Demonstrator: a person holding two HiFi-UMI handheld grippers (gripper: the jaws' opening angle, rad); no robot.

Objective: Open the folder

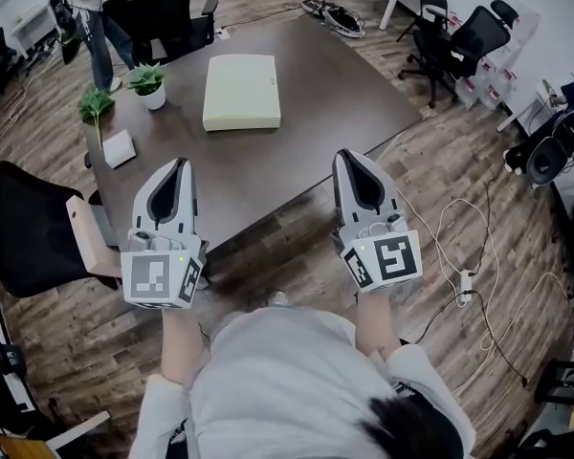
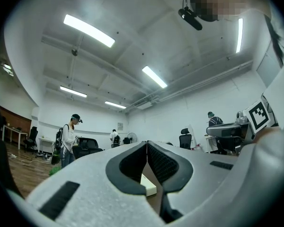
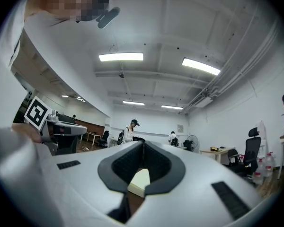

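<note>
The approach is judged in hand: the left gripper [image 1: 180,164] and right gripper [image 1: 348,155] are held closed, empty, at the table's [image 1: 335,84] near edge. The folder [image 1: 242,91] farther off must be reached.

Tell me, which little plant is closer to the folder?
The plant in the white pot, just left of the folder. The other plant sits farther left, by the table's edge.

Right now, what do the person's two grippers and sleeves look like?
The left gripper and right gripper are pale grey tapered shells with dark textured pads lining the jaws. Each carries a cube with black-and-white square markers at its rear, and a small green light shows beside it. The person wears a light short-sleeved top.
</note>
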